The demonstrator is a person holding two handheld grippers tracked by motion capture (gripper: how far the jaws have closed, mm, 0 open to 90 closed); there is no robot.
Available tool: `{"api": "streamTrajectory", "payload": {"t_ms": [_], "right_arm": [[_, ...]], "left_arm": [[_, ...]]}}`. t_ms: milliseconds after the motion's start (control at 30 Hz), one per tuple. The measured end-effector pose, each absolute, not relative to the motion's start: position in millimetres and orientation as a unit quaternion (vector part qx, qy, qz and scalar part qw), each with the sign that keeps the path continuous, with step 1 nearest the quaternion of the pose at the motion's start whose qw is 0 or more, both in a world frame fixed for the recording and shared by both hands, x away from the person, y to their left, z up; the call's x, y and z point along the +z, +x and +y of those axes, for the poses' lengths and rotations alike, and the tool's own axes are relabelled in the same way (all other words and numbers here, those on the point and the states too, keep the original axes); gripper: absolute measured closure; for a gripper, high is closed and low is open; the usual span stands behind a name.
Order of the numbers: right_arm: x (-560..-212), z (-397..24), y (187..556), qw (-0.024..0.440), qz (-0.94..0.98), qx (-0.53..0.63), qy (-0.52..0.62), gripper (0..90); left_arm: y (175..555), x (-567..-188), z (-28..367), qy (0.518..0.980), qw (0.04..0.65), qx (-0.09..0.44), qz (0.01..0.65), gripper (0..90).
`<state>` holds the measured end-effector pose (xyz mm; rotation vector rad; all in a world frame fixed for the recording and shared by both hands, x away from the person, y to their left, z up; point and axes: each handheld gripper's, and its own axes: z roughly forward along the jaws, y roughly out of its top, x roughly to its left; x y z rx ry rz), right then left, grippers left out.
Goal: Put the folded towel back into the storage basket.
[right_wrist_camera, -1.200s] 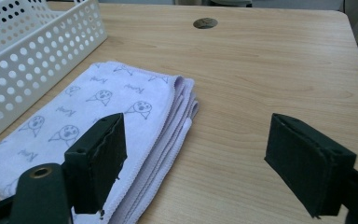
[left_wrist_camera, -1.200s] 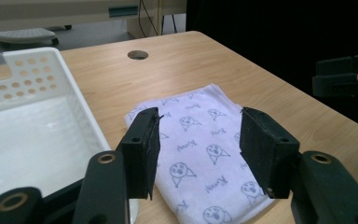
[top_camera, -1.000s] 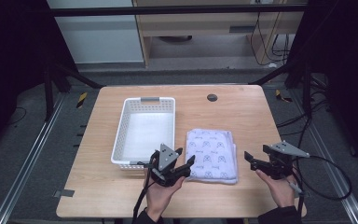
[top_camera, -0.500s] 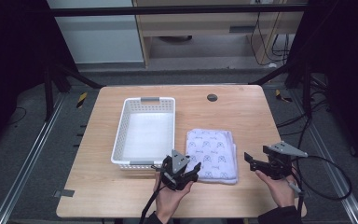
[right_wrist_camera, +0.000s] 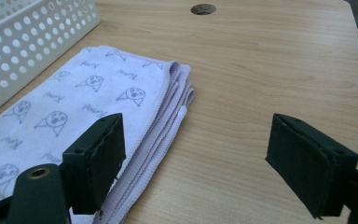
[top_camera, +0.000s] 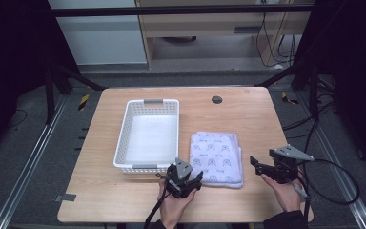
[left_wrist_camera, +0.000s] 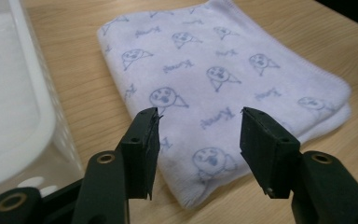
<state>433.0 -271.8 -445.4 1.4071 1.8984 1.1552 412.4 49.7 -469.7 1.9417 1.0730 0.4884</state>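
A folded pale lilac towel (top_camera: 217, 157) printed with small faces lies on the wooden table, right of a white perforated basket (top_camera: 124, 138). My left gripper (top_camera: 196, 178) hovers low at the towel's near left corner. In the left gripper view its jaws (left_wrist_camera: 200, 135) stand apart over that corner of the towel (left_wrist_camera: 214, 70); they have just been opening, and the pads press on nothing. The basket's wall (left_wrist_camera: 9, 93) is at the left there. My right gripper (top_camera: 255, 165) is open, right of the towel, with bare wood between its jaws (right_wrist_camera: 196, 154) and the towel's stacked edge (right_wrist_camera: 74, 102) beside the left jaw.
The basket (right_wrist_camera: 32, 28) is empty. A round dark grommet (top_camera: 216, 99) sits near the table's far edge. A black cable (top_camera: 333, 191) loops from the right gripper past the table's right edge. Bare wood stretches beyond and right of the towel.
My left gripper has moved right and down, from the basket's near edge to the towel's near left corner. The right gripper has stayed in place.
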Motion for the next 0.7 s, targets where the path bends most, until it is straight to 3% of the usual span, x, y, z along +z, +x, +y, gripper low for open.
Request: {"api": "streamTrajectory", "payload": {"t_ms": [700], "right_arm": [[-451.6,-262.8,442.8,0.238,0.702,0.425,0.520,22.7]], "left_arm": [[428.8,-490.5,52.2,0.752,0.424,0.171,0.474,37.3]]}}
